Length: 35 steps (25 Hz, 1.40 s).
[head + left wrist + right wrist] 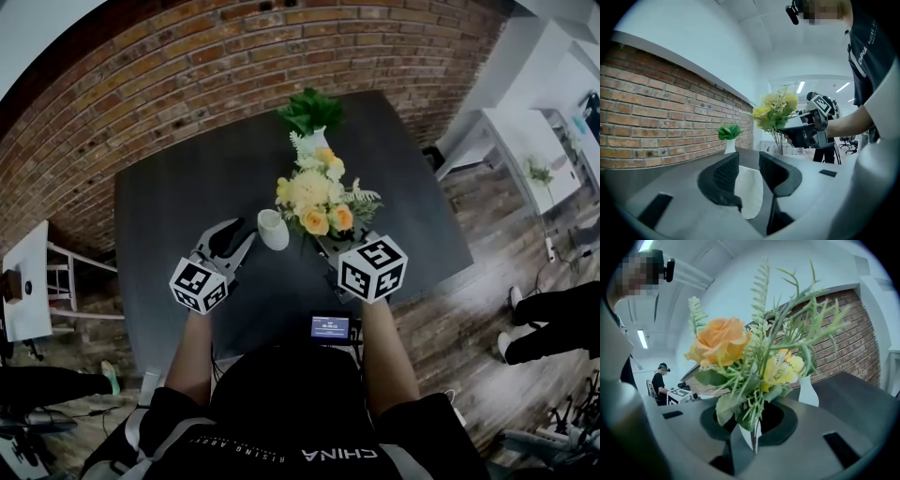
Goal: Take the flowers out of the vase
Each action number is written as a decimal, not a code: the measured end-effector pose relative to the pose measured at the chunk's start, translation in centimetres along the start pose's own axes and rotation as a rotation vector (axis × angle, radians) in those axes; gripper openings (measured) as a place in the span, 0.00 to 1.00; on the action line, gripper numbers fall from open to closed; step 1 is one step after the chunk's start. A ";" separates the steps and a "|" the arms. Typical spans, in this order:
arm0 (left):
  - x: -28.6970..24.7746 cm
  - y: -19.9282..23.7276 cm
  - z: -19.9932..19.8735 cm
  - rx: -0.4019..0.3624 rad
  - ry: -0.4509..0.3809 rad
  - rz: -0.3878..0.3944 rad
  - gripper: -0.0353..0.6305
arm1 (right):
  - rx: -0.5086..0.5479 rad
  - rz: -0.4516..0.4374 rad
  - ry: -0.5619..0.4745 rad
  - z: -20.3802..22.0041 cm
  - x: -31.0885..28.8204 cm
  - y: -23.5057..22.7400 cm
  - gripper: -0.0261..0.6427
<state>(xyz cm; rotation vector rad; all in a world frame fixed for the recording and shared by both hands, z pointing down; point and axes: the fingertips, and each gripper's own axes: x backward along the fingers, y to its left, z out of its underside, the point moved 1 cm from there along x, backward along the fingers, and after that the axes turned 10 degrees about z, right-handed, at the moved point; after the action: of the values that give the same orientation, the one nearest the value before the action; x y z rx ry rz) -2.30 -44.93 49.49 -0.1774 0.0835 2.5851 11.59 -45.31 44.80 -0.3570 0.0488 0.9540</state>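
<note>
A person stands at a dark table (178,202) in front of a brick wall (187,75), seen from above, with a two-jaw gripper in each hand. On the left, the left gripper (749,164) has its jaws pressed against both sides of a small white vase (749,193) that sits low near the table top. The vase looks smooth and hard, probably ceramic, so it is likely slippery and breakable and is best held around its body. Just to its right, a bunch of flowers (314,197) with yellow, cream and orange blooms and feathery green sprigs is held up in the air, fully clear of the vase. On the right, the right gripper (753,425) is closed on the thin green stems (754,442) just below the leaves. The bunch looks artificial and light. Its top is bushy and soft, and the stems are slim and springy, so the bundled stems are the sensible place to grip rather than the heads, which would crush or slip. At the far end of the table stands a small green plant (309,111) in its own white pot, well away from both grippers.
</note>
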 end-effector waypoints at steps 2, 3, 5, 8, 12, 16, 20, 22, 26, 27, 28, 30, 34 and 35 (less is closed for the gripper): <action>0.1 0.2 -0.3 0.001 -0.011 -0.007 0.19 | -0.001 0.001 -0.001 -0.3 -0.1 -0.2 0.17; 0.1 0.3 -0.5 0.003 -0.018 -0.012 0.15 | -0.002 0.001 -0.002 -0.4 -0.1 -0.4 0.17; 0.3 0.5 -0.6 0.004 -0.026 -0.022 0.10 | -0.005 0.000 -0.003 -0.5 -0.2 -0.5 0.17; 0.4 0.7 -0.5 0.002 -0.027 -0.026 0.06 | -0.009 -0.003 -0.001 -0.3 -0.4 -0.5 0.17; 0.6 0.7 -0.3 0.004 -0.024 -0.026 0.06 | -0.013 -0.009 0.004 -0.1 -0.5 -0.4 0.17; 0.9 0.3 -0.6 0.008 -0.022 -0.033 0.06 | -0.015 -0.020 0.006 -0.2 -0.2 -0.3 0.17; 1.1 -0.6 -0.7 0.020 -0.025 -0.063 0.06 | -0.018 -0.042 0.013 -0.1 0.6 -0.6 0.17; 1.0 -1.4 -0.5 0.030 -0.022 -0.085 0.06 | -0.021 -0.056 0.023 0.4 1.4 -1.0 0.17; 0.9 -3.9 0.4 0.058 -0.011 -0.117 0.06 | -0.033 -0.082 0.050 1.7 2.9 -1.9 0.17; 1.0 -4.5 0.6 0.062 -0.007 -0.119 0.06 | -0.037 -0.086 0.052 1.9 3.2 -1.9 0.17; 1.0 -5.1 0.8 0.064 0.000 -0.118 0.06 | -0.041 -0.088 0.051 2.1 3.5 -1.9 0.17; 1.4 -6.2 1.2 0.063 0.012 -0.109 0.06 | -0.050 -0.087 0.046 2.3 4.2 -1.4 0.17; 2.8 -7.5 1.1 0.056 0.010 -0.089 0.06 | -0.049 -0.078 0.040 3.0 5.8 0.1 0.17; 3.1 -8.0 1.0 0.054 0.006 -0.077 0.06 | -0.048 -0.074 0.039 3.1 6.3 0.6 0.17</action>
<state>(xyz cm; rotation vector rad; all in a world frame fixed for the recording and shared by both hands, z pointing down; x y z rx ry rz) -0.84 -36.45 49.81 -0.1655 0.1462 2.5022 14.45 -39.03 46.35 -0.4191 0.0484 0.8760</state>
